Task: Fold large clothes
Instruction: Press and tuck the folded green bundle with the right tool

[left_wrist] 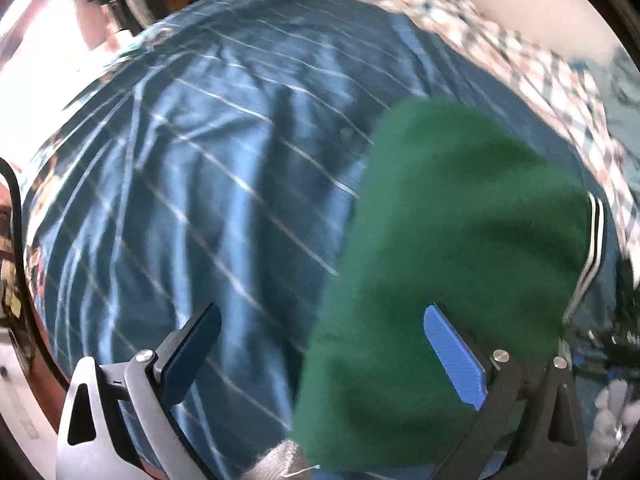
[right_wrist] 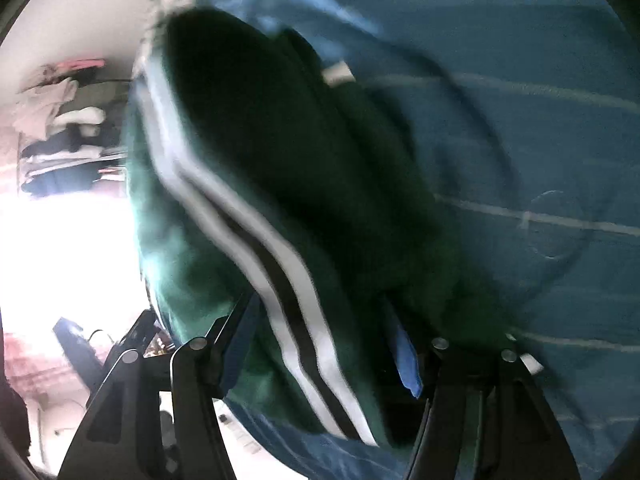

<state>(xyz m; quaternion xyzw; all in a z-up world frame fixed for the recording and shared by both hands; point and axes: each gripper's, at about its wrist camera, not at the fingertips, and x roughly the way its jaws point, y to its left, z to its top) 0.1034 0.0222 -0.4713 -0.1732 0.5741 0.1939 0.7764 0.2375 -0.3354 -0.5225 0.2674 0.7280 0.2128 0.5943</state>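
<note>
Left wrist view: left gripper (left_wrist: 320, 352) is hanging wide open over the blue striped bedsheet (left_wrist: 192, 168), holding nothing; green garment (left_wrist: 448, 248) is lying bunched beside and under its right finger. Right wrist view: right gripper (right_wrist: 320, 344) is standing spread around the garment's (right_wrist: 280, 184) white-striped edge; too blurred to tell whether the pads are pressing. Risk: thick fabric slipping out, fold collapsing.

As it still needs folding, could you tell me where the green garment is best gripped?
Probably at its striped edge, coming from above on the right side of the left wrist view. The green garment lies spread on the blue sheet, and that hem is its one clear border. The middle looks flat, offering nothing to pinch.
</note>
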